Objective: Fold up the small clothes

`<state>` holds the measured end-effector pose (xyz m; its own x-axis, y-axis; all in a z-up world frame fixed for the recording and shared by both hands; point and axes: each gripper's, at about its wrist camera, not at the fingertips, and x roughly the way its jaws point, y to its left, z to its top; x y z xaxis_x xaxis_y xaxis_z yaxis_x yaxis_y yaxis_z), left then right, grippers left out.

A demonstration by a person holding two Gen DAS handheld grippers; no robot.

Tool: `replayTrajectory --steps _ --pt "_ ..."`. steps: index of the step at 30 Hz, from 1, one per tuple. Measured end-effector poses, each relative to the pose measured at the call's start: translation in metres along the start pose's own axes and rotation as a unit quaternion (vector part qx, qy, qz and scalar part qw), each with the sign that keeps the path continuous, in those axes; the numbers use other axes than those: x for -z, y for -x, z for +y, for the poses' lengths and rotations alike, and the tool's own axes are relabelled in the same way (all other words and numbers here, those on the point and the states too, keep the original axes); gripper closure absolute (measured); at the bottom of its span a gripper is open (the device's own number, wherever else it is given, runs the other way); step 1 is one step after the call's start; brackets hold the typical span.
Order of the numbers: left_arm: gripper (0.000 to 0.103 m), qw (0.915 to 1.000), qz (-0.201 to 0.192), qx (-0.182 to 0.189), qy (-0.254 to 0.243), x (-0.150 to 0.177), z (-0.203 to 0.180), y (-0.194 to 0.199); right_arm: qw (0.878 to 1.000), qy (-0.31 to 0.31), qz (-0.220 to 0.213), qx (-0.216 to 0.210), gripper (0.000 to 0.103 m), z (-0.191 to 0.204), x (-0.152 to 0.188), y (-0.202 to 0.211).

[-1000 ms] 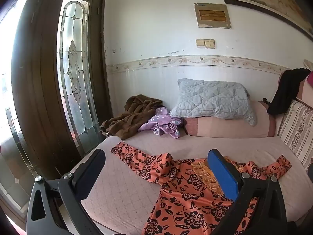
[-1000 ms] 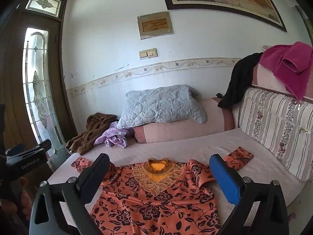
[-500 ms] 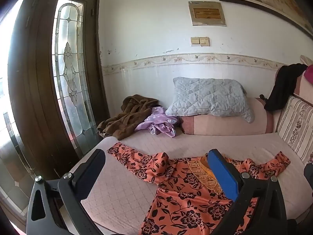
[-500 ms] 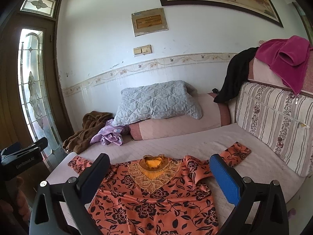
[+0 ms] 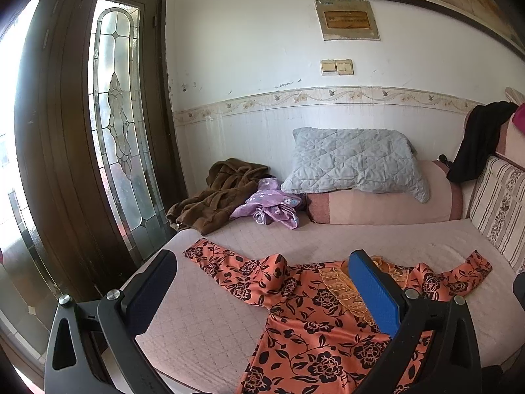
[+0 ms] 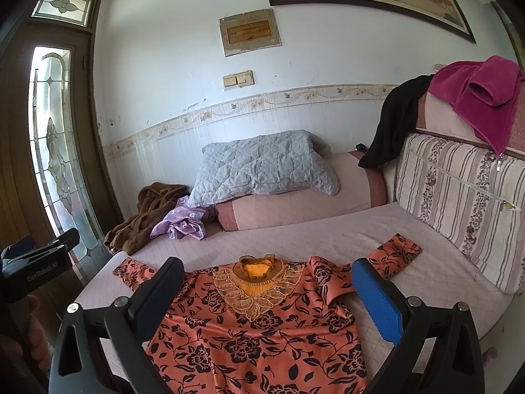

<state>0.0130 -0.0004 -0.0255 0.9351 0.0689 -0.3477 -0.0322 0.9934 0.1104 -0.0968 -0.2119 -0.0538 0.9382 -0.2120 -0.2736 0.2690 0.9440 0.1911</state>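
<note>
Orange floral blouse (image 6: 262, 338) flat on bed (image 6: 328, 236), lower centre; my left hand-held gripper (image 5: 262, 289) and right hand-held gripper (image 6: 269, 295) both gape apart, empty.

Grey quilted pillow (image 6: 265, 167) centre frame, on pink bolster (image 6: 295, 207). Brown robe (image 5: 216, 197) + purple cloth (image 5: 272, 207) mid-left. Striped cushion (image 6: 459, 210) right; magenta towel (image 6: 479, 95) & black garment (image 6: 393, 124) upper right. Stained-glass door (image 5: 115, 131) left.
</note>
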Motion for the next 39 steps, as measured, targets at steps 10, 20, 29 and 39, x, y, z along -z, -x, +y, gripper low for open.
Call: replayTrajectory --steps 10,20,29,39 --pt "0.0 1.0 -0.001 -0.002 0.0 -0.002 0.001 0.0 1.0 -0.001 0.008 0.003 0.0 0.002 0.0 0.0" --pt "0.0 0.9999 -0.003 -0.001 -0.01 -0.002 -0.008 0.001 1.0 -0.008 0.0 0.012 0.0 -0.01 0.001 -0.004" --pt "0.0 0.9999 0.004 -0.005 -0.012 -0.002 -0.009 -0.005 1.0 0.005 0.018 0.018 0.0 -0.009 0.005 -0.008" --pt "0.0 0.9999 0.004 -0.003 -0.012 -0.004 -0.01 -0.007 0.999 -0.005 0.026 0.018 0.0 -0.008 0.003 -0.007"
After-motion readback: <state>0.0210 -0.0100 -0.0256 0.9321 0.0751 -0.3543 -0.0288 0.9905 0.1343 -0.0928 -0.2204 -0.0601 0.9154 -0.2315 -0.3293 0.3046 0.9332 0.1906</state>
